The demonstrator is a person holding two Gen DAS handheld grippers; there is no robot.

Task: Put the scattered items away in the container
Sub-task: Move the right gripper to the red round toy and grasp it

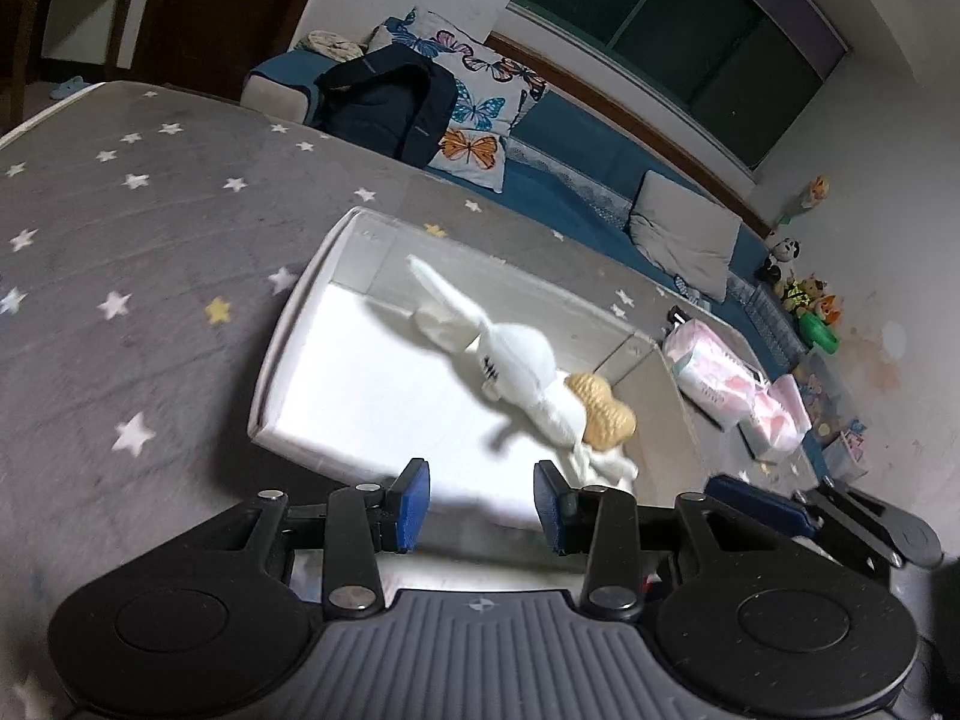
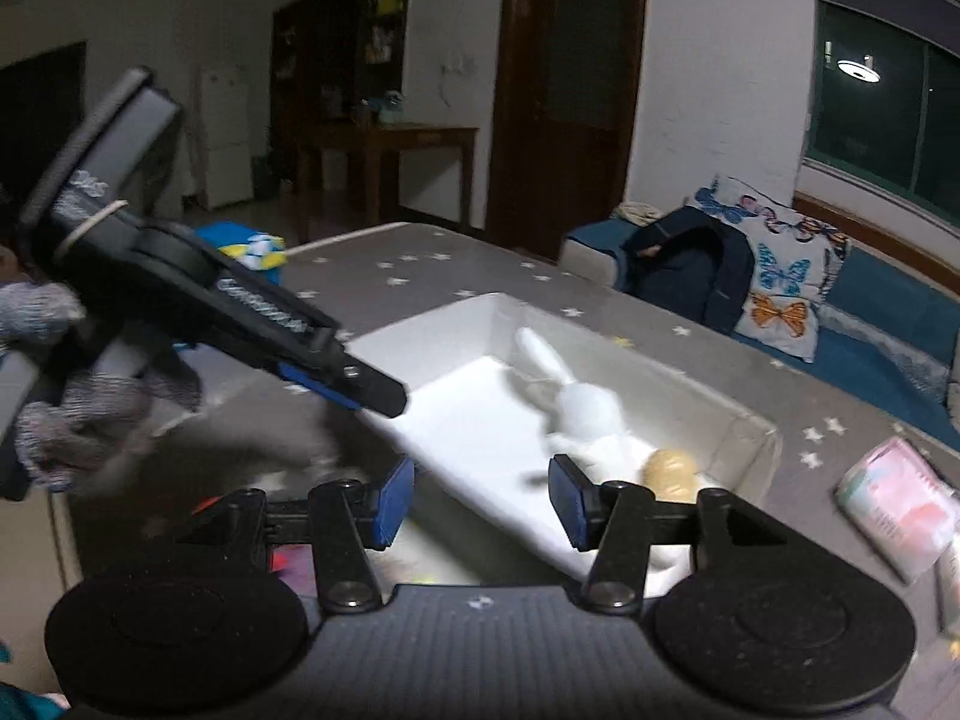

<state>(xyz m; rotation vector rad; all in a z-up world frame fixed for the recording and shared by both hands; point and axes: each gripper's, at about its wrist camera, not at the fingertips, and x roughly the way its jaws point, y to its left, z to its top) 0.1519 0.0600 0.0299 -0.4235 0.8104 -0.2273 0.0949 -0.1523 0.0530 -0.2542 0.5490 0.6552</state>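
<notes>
Your left gripper [image 1: 481, 495] and right gripper [image 2: 481, 501] jaws released, white box [image 1: 282, 324] on star-patterned grey bed [image 1: 150, 210], butterfly pillow [image 1: 474, 102], dark window [image 1: 678, 24] beyond.

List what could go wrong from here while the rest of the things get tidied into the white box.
1. The pink packs lie on the starred cover, outside the white box; they look bulky for the jaws and might slip.
2. The white plush rabbit and tan toy already fill one end of the box; dropping a pack on them could tip it over the wall.
3. Both grippers, left and right, hang open close together over the box and may collide.
</notes>
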